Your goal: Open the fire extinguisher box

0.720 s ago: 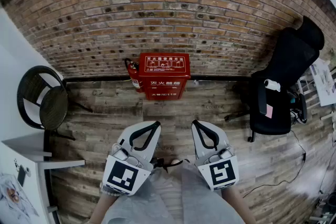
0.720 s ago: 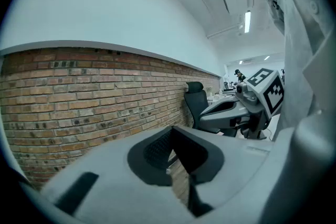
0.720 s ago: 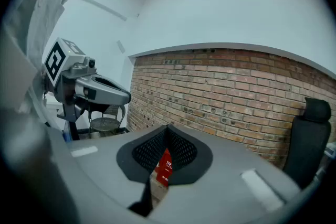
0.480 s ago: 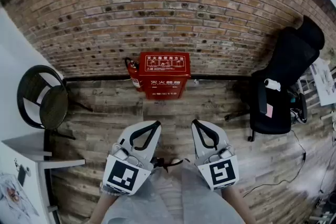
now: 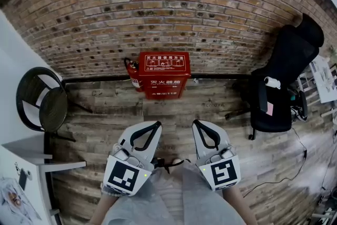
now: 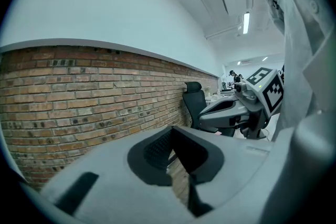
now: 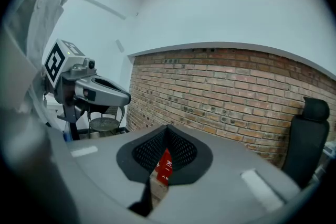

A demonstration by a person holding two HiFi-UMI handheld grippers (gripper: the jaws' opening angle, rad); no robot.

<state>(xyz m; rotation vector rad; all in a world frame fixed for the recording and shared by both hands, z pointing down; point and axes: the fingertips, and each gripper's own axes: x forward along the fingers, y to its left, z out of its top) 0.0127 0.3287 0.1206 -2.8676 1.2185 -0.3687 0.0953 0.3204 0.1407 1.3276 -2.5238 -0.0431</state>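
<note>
Nothing has really moved since a moment ago. Both of my grippers hang in the same spot, low in front of me.

The red box (image 5: 164,75) stands on the floor (image 5: 210,108), with its back right up against the brick wall (image 5: 168,8). It has white writing on the top and front, and it looks shut. A small red extinguisher (image 5: 134,75) stands just beside it, on my left side.

My left gripper (image 5: 152,128) and my right gripper (image 5: 199,127) are side by side and point toward the box, but they are well apart from it. Neither one touches it. The left gripper's jaws are closed together with nothing in them. The right gripper's jaws are closed too, and empty. In the right gripper view I can see a bit of the red box far off through the gap under the jaw tips.

A black chair (image 5: 287,76) stands off to my right, near the wall. A round chair (image 5: 42,100) stands off to my left, with a white table (image 5: 31,153) near it.
</note>
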